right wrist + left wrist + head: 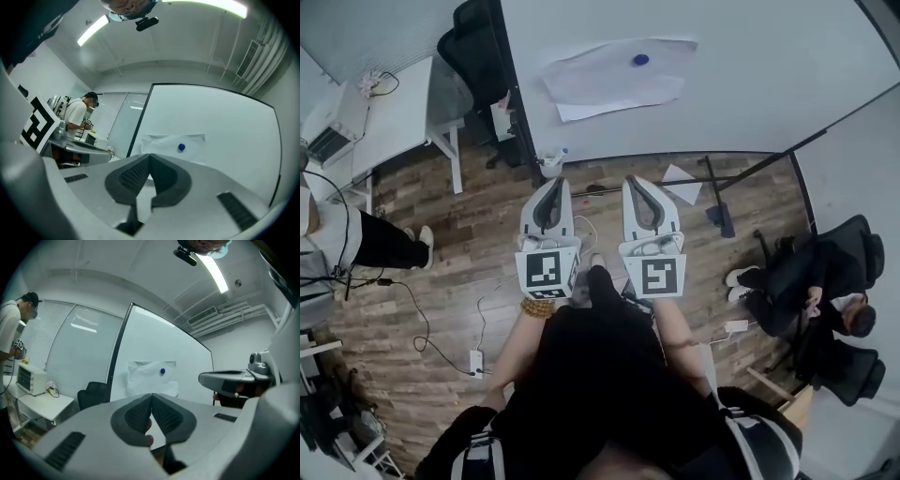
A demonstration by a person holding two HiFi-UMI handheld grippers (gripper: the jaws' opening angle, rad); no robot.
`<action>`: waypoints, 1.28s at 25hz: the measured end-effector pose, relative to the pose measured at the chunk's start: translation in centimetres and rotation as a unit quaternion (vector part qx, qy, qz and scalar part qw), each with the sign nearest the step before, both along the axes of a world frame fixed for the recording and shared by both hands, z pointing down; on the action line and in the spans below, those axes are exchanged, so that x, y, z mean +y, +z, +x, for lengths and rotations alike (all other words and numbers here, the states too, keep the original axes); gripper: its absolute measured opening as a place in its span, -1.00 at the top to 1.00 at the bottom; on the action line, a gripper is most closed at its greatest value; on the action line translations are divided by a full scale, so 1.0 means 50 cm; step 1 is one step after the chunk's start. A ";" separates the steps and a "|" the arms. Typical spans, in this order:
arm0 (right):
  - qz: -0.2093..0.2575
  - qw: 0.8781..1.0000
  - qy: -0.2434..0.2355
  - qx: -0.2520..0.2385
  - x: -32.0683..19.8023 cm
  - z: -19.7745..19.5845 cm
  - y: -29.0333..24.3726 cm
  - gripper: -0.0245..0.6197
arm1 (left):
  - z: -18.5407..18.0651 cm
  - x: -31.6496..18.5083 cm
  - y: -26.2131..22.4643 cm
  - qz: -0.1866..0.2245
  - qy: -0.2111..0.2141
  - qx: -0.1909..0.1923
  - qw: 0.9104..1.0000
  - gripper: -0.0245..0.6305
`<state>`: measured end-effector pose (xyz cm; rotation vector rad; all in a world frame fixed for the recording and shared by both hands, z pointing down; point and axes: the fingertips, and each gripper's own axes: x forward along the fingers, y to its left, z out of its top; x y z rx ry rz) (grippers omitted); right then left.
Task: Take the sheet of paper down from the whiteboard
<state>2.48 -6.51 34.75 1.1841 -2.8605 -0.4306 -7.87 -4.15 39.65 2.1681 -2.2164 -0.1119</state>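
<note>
A crumpled white sheet of paper (614, 77) hangs flat on the large upright white whiteboard (750, 66), pinned near its top edge by what looks like a small round blue magnet (640, 60).

Crinkled paper sheet (614, 80) on smooth whiteboard (750, 94) — wood-plank floor (487, 234).

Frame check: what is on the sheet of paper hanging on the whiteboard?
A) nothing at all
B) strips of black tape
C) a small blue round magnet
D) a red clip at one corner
C: a small blue round magnet sits on the upper part of the sheet of paper on the whiteboard; no clip or tape shows.
</note>
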 end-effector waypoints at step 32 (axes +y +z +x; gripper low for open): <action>0.012 1.000 0.027 -0.006 -0.266 -0.018 -0.021 0.93 | -0.147 -0.210 -0.041 0.022 -0.037 -0.030 0.999 0.88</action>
